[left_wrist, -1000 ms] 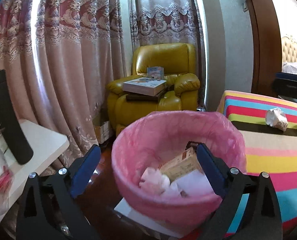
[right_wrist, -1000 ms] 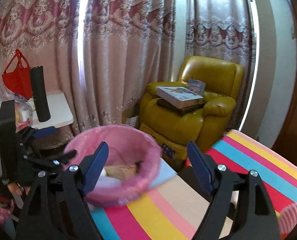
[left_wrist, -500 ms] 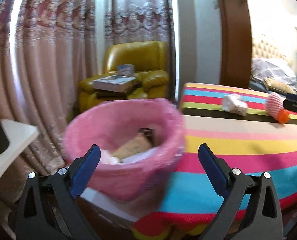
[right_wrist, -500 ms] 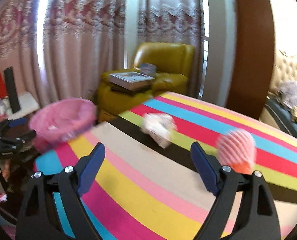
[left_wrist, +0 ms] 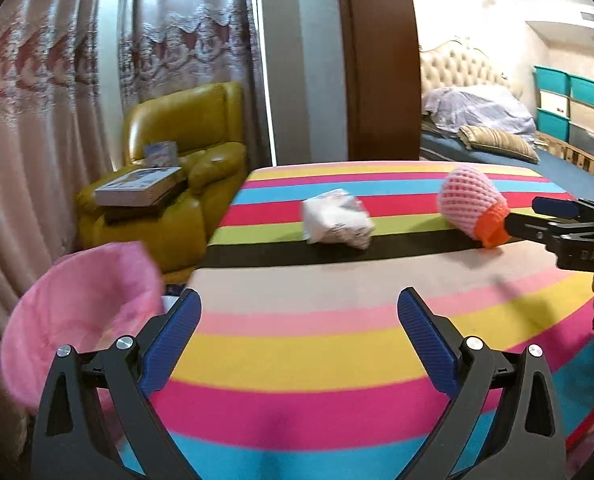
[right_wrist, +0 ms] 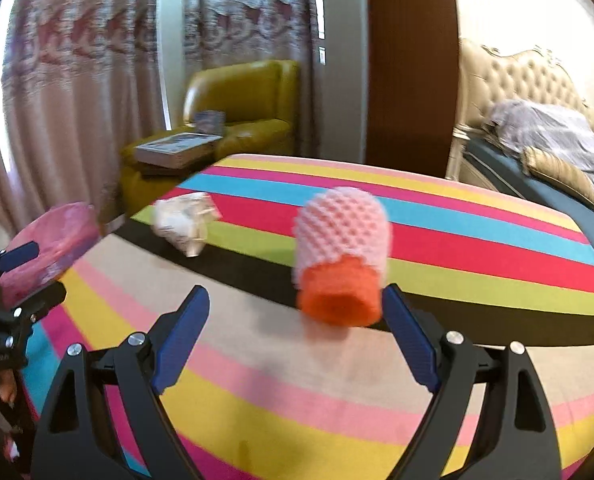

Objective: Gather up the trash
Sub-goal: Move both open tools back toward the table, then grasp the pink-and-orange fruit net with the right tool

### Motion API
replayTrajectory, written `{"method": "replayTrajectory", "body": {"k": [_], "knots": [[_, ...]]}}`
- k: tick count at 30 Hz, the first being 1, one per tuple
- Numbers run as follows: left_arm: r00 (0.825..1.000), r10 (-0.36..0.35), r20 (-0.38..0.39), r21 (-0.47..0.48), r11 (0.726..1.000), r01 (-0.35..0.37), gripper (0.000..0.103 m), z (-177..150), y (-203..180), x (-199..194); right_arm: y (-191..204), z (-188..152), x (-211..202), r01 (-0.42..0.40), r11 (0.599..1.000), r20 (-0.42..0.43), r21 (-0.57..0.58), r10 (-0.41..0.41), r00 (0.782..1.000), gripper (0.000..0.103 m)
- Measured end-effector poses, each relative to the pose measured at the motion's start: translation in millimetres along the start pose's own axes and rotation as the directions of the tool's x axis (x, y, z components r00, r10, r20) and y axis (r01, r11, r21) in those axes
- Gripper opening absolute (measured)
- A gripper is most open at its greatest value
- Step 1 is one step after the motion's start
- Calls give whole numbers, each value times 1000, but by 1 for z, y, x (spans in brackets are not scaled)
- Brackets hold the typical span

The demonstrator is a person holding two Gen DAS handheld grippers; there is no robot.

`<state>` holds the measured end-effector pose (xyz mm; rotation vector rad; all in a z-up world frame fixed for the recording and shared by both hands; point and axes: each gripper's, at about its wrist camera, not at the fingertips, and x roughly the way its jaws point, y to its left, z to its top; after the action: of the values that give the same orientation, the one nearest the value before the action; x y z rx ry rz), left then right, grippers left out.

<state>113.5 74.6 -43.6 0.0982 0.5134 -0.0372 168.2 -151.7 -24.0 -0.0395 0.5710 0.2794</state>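
My right hand-held gripper (right_wrist: 293, 322) stands apart and empty just short of the foam net (right_wrist: 343, 258) mid-table (right_wrist: 337, 400), wrapper (right_wrist: 185, 218) nearer the bin-side (right_wrist: 49, 240) edge; left hand-held gripper (left_wrist: 297, 336) likewise apart; closing off-centre, I judge, could knock the light net away.

The pink-lined bin (left_wrist: 81, 320) is smeared by motion at the lower left of the left wrist view, and its contents cannot be made out. Print on the crumpled white wrapper (left_wrist: 337, 222) is too blurred to be read. The right gripper (left_wrist: 553, 220) is cut off by the right edge there. The book covers (right_wrist: 177, 148) on the armchair cannot be read.
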Motion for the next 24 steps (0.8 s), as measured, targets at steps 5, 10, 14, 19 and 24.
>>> {"method": "replayTrajectory", "body": {"k": [5, 10, 14, 19, 24], "knots": [[999, 23, -48, 21, 1000, -22, 94, 7, -15, 29, -18, 7, 19, 61, 998, -19, 36, -60, 998, 89], [999, 23, -34, 17, 1000, -23, 94, 10, -15, 32, -31, 23, 45, 94, 994, -43, 59, -92, 995, 89], [998, 29, -55, 13, 1000, -28, 94, 10, -12, 35, -29, 36, 66, 101, 993, -62, 52, -98, 993, 89], [998, 27, -62, 13, 1000, -26, 94, 9, -12, 35, -21, 46, 97, 128, 992, -106, 15, -126, 986, 89], [998, 35, -47, 35, 999, -34, 94, 9, -17, 33, -17, 47, 112, 136, 991, -143, -5, -136, 980, 88]]}}
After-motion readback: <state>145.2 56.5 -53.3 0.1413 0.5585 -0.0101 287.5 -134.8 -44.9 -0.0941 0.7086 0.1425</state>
